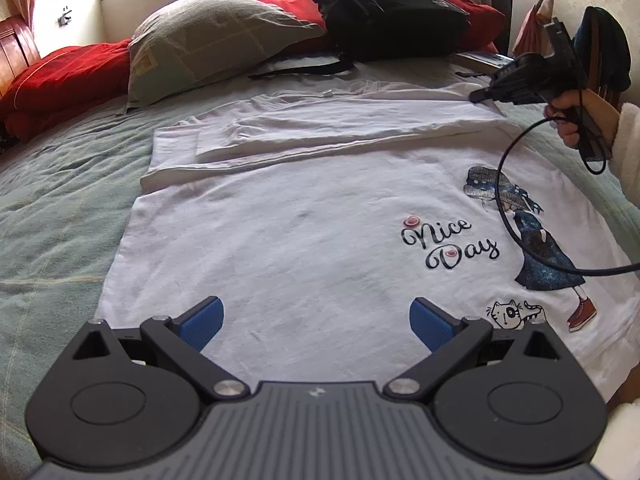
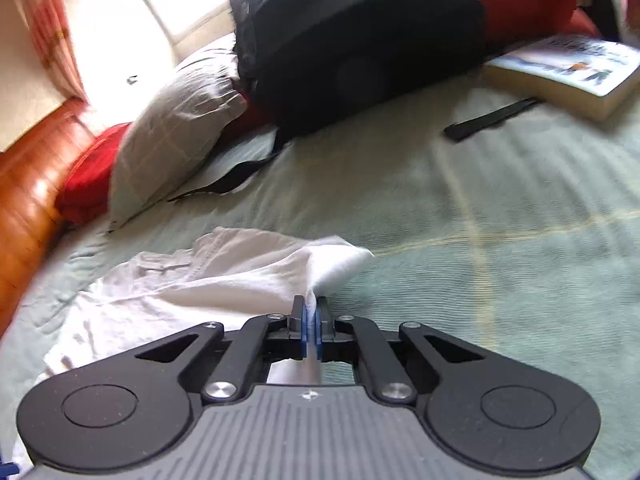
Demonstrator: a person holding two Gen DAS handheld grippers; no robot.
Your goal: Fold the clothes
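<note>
A white T-shirt (image 1: 304, 216) printed with "Nice Day" and a cartoon girl lies flat on the green bedspread (image 1: 56, 208), its far side folded inward over a sleeve. My left gripper (image 1: 316, 320) hovers open over the shirt's near hem, nothing between its blue pads. In the left wrist view my right gripper (image 1: 480, 95) sits at the shirt's far right corner, held by a hand in a white fluffy sleeve. In the right wrist view my right gripper (image 2: 311, 318) is shut on a pinch of the white T-shirt (image 2: 224, 276), whose corner puckers up at the pads.
A black backpack (image 1: 384, 12) with loose straps, a grey pillow (image 1: 208, 48) and red bedding (image 1: 60, 80) lie along the bed's far side. A thick book (image 2: 568, 72) rests at the far right. A black cable (image 1: 508, 216) trails across the shirt's print. A wooden headboard (image 2: 28, 184) stands left.
</note>
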